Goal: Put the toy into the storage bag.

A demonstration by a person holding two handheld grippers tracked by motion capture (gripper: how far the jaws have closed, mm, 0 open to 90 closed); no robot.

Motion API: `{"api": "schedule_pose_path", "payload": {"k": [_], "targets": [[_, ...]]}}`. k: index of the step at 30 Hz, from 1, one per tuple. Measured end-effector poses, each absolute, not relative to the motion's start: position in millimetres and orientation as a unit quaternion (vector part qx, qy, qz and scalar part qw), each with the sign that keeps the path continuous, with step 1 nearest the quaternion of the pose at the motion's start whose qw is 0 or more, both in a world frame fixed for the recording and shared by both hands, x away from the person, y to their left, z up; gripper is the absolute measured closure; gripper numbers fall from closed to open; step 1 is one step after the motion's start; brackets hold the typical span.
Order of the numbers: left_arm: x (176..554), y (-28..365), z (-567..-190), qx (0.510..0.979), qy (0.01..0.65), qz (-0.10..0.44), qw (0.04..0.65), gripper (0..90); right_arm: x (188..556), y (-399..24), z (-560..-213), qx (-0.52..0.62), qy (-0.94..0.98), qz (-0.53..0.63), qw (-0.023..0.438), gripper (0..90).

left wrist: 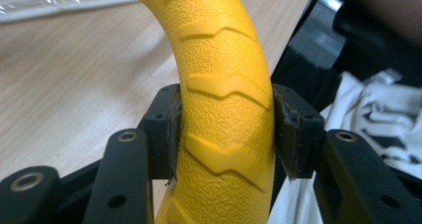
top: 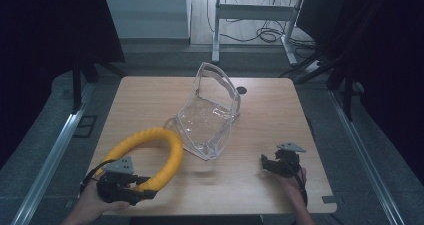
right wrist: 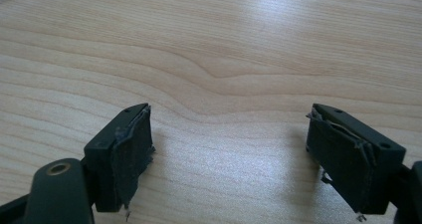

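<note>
Left tool point(left wrist: 225, 129) grips the yellow ring point(top: 157, 150) at the tabletop's point(top: 260, 110) near-left edge. Right tool point(right wrist: 229, 154), jaws spread, sits near-right over bare wood. A clear, possibly plastic, bag point(top: 207, 115) occupies the centre.

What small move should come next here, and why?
Probably carry the yellow ring toward the clear plastic bag: the left gripper is clamped on it, while the right gripper hovers open over bare table, free to steady the bag.
</note>
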State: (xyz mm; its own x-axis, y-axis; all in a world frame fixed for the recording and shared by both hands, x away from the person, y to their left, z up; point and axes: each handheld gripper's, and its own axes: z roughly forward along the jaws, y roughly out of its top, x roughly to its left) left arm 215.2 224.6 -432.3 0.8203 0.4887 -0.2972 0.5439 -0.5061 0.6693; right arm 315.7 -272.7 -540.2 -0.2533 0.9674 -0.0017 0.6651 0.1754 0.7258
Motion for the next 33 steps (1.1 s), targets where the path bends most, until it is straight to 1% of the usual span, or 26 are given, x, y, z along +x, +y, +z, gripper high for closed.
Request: {"api": "schedule_pose_path", "payload": {"k": [7,12,13,14,17,21,29,33], "targets": [[218.9,241.1,-421.6,0.837,0.313,-0.036,0.447,50.5,315.7,-272.9,-540.2,0.561,0.727,0.312,0.243,18.4],[220.8,254.2,-410.9,0.815,0.324,-0.023,0.48,50.6,316.0,-273.0,-540.0,0.563,0.726,0.312,0.243,18.5],[222.7,259.7,-407.5,0.802,0.332,-0.022,0.497,50.7,316.1,-273.0,-540.1,0.563,0.726,0.312,0.243,18.5],[222.7,259.7,-407.5,0.802,0.332,-0.022,0.497,50.7,316.1,-273.0,-540.1,0.563,0.726,0.312,0.243,18.5],[227.2,268.1,-404.5,0.783,0.343,-0.027,0.519,50.7,316.2,-273.1,-540.0,0.563,0.726,0.312,0.243,18.5],[231.1,274.2,-402.1,0.772,0.35,-0.036,0.53,50.7,316.4,-273.1,-540.0,0.564,0.725,0.312,0.243,18.5],[233.2,272.3,-400.7,0.773,0.354,-0.038,0.526,50.7,316.5,-273.0,-540.0,0.565,0.724,0.312,0.243,18.5],[237.4,279.7,-397.2,0.757,0.365,-0.043,0.541,50.7,316.8,-273.2,-540.1,0.565,0.724,0.311,0.245,18.5]]}}
